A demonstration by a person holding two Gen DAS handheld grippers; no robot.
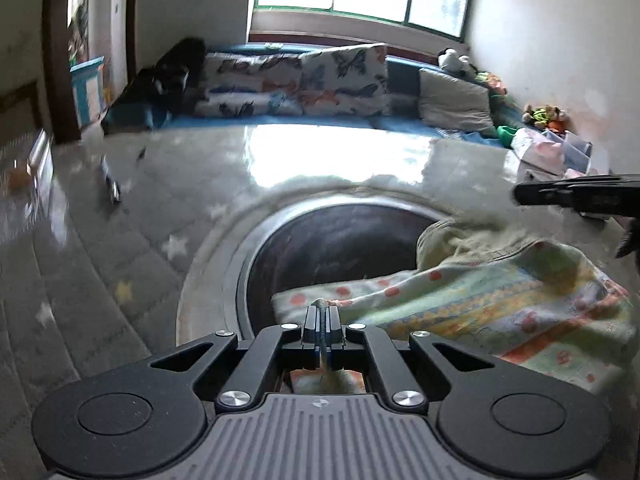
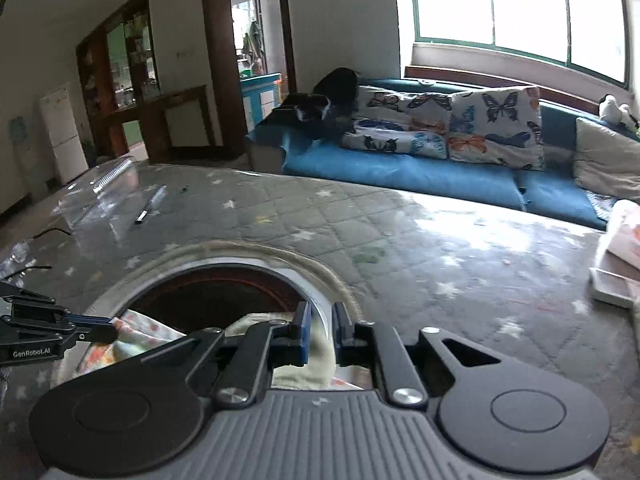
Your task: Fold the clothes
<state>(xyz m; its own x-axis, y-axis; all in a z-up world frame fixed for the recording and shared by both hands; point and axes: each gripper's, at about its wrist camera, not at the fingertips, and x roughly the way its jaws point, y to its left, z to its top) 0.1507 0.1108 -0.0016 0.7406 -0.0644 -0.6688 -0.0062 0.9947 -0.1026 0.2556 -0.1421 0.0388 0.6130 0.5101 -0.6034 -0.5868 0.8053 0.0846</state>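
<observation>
A small patterned garment [image 1: 500, 304], pale green and yellow with orange spots, lies over the dark round inset [image 1: 340, 248] of the table. My left gripper [image 1: 322, 320] is shut on the garment's edge. In the right wrist view the left gripper [image 2: 108, 322] holds that edge at the left. My right gripper [image 2: 320, 328] is open, its fingers a little apart with pale green cloth [image 2: 316, 348] of the garment between and under them. The right gripper also shows in the left wrist view [image 1: 520, 194], above the garment's far side.
The table has a grey quilted cover with stars under clear plastic [image 2: 400, 240]. A pen [image 2: 150, 204] and a clear plastic roll [image 2: 100, 188] lie at its far left. Folded items and a box [image 2: 616, 264] sit at the right. A blue sofa with butterfly cushions [image 2: 440, 132] stands behind.
</observation>
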